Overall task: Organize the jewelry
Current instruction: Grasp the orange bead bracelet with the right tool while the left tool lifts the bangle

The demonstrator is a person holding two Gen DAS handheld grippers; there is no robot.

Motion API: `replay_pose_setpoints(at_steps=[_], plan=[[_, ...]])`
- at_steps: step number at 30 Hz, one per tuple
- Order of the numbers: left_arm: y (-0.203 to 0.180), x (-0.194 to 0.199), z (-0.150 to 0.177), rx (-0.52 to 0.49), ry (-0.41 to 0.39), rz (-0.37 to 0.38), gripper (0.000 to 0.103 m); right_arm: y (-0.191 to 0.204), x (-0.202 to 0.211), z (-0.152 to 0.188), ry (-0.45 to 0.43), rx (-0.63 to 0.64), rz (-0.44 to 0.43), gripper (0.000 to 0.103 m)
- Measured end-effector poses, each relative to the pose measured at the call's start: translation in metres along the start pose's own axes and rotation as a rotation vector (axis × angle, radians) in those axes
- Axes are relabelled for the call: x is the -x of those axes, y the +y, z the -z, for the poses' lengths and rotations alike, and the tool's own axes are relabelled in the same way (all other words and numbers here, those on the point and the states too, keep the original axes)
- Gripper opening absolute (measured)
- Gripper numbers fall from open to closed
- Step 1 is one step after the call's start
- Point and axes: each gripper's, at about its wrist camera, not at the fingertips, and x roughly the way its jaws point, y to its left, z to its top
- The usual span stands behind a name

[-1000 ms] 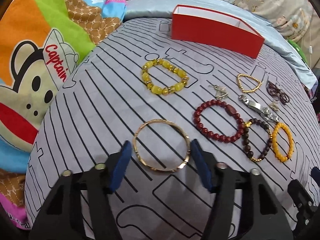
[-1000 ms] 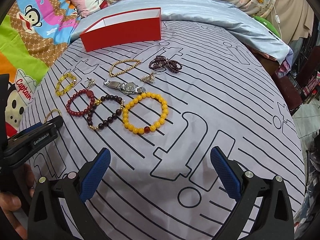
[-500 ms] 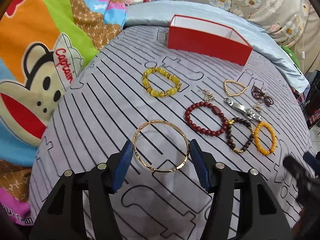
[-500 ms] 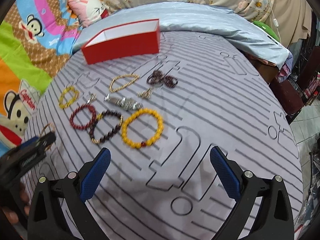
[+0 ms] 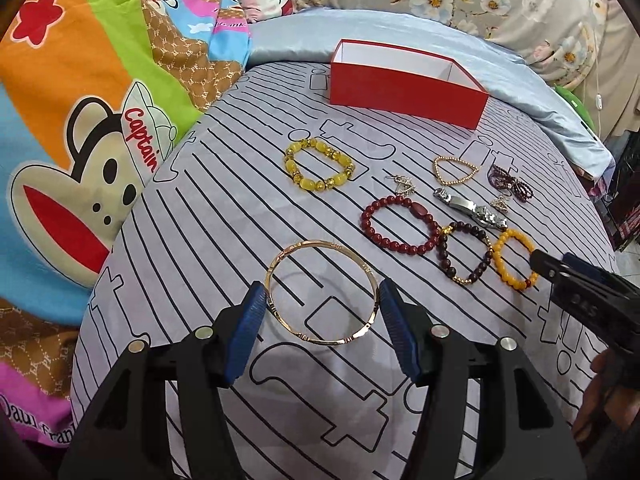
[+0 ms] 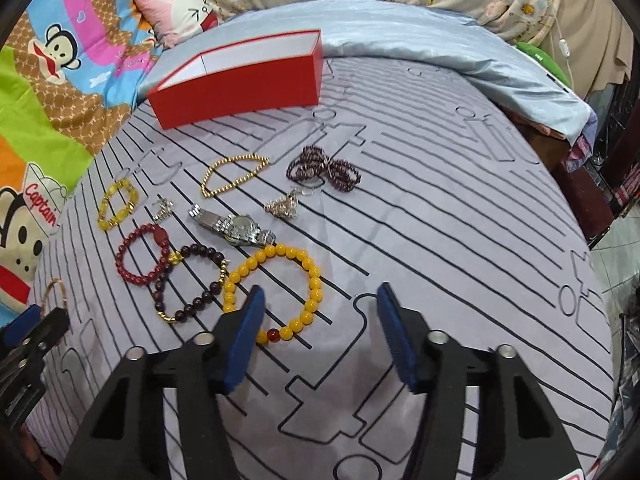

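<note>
My left gripper (image 5: 322, 312) is shut on a gold bangle (image 5: 322, 292), its blue pads touching both sides, and holds it above the striped grey cloth. My right gripper (image 6: 320, 322) is open over the near edge of an orange bead bracelet (image 6: 276, 292); it also shows at the right of the left wrist view (image 5: 588, 296). A red open box (image 5: 404, 82) stands at the far side (image 6: 240, 80). On the cloth lie a yellow bracelet (image 5: 318, 166), a red bead bracelet (image 5: 398, 222), a dark bead bracelet (image 6: 188, 284), a silver watch (image 6: 236, 226), a gold chain (image 6: 232, 174) and a purple bracelet (image 6: 324, 168).
Small silver earrings (image 6: 282, 206) lie by the watch. A cartoon monkey blanket (image 5: 80, 140) lies left of the cloth. A light blue pillow (image 6: 440, 40) lies behind the box. The bed edge drops off at the right (image 6: 592, 216).
The left gripper has lifted and pulled back with the bangle. The right gripper has moved forward and left over the orange bracelet and narrowed its opening.
</note>
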Motion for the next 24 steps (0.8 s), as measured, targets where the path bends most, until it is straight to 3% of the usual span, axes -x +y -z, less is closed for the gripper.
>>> replay_pose_setpoints(at_steps=[4,7,10,11,18,24], plan=[[-0.001,-0.001,0.001,-0.002,0.001,-0.003,0.057,0.002,-0.009,0.001,0.018,0.014,-0.002,0.035],[0.000,-0.001,0.002,0.003,0.005,-0.002,0.057,0.003,-0.010,0.002,-0.004,0.034,0.012,0.031],[0.001,-0.002,0.002,0.005,0.009,-0.002,0.057,0.005,-0.011,0.002,-0.009,0.050,0.001,0.011],[0.001,-0.002,0.002,0.007,0.009,-0.002,0.057,0.005,-0.010,0.002,-0.008,0.050,-0.004,0.008],[0.007,0.004,-0.008,0.015,-0.005,0.007,0.057,-0.002,0.007,-0.008,-0.023,0.002,-0.078,0.006],[0.003,0.016,-0.047,-0.012,-0.048,0.035,0.057,0.003,0.050,-0.055,-0.128,0.040,-0.134,0.006]])
